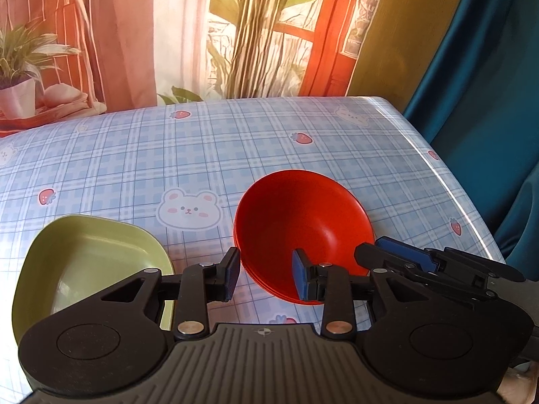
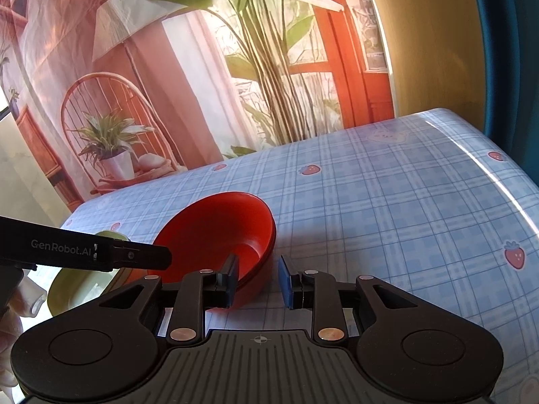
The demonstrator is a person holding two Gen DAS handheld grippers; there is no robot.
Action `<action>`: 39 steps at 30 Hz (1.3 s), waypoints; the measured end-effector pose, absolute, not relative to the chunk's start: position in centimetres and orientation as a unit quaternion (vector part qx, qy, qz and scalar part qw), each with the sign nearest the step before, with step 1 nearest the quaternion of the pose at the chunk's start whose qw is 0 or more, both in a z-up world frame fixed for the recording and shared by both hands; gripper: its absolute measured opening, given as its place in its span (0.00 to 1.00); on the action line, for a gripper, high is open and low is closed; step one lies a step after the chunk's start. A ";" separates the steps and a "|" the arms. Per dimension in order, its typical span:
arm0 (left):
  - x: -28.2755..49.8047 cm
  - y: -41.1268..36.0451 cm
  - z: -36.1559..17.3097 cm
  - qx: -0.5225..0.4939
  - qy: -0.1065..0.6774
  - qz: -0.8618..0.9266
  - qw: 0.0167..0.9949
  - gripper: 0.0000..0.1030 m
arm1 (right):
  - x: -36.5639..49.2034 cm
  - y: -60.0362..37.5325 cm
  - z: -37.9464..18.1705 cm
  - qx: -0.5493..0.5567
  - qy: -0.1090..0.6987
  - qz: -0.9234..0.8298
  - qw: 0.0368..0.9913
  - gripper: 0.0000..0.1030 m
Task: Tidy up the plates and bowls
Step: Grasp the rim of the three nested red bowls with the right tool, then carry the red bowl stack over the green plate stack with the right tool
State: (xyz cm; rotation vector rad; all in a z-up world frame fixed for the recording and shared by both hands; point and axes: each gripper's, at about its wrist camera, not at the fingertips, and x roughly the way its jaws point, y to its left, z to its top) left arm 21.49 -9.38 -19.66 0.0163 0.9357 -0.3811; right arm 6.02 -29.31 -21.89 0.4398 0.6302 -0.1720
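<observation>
A stack of red bowls (image 1: pixel 303 225) sits on the checked tablecloth; it also shows in the right wrist view (image 2: pixel 219 235). A green rounded dish (image 1: pixel 87 269) lies to its left, partly hidden in the right wrist view (image 2: pixel 77 289). My left gripper (image 1: pixel 266 276) is open, its jaws straddling the near left rim of the red stack: one finger outside, one inside. My right gripper (image 2: pixel 257 281) is open and straddles the stack's near right rim. The right gripper also shows in the left wrist view (image 1: pixel 404 256).
The table (image 1: pixel 235 141) carries a blue plaid cloth with bears and strawberries. Its right edge (image 1: pixel 471 208) drops off beside a teal curtain (image 1: pixel 488 67). A printed backdrop (image 1: pixel 168 33) hangs behind the far edge.
</observation>
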 end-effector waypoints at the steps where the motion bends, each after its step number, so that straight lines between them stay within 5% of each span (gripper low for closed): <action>1: 21.6 -9.4 -19.8 0.007 0.450 -0.181 0.875 0.35 | 6.1 -29.3 -21.9 0.215 0.308 -0.083 0.923 0.24; 39: 19.7 -9.8 -20.9 0.007 0.458 -0.214 0.863 0.23 | 4.3 -29.4 -23.8 0.257 0.316 -0.091 0.909 0.20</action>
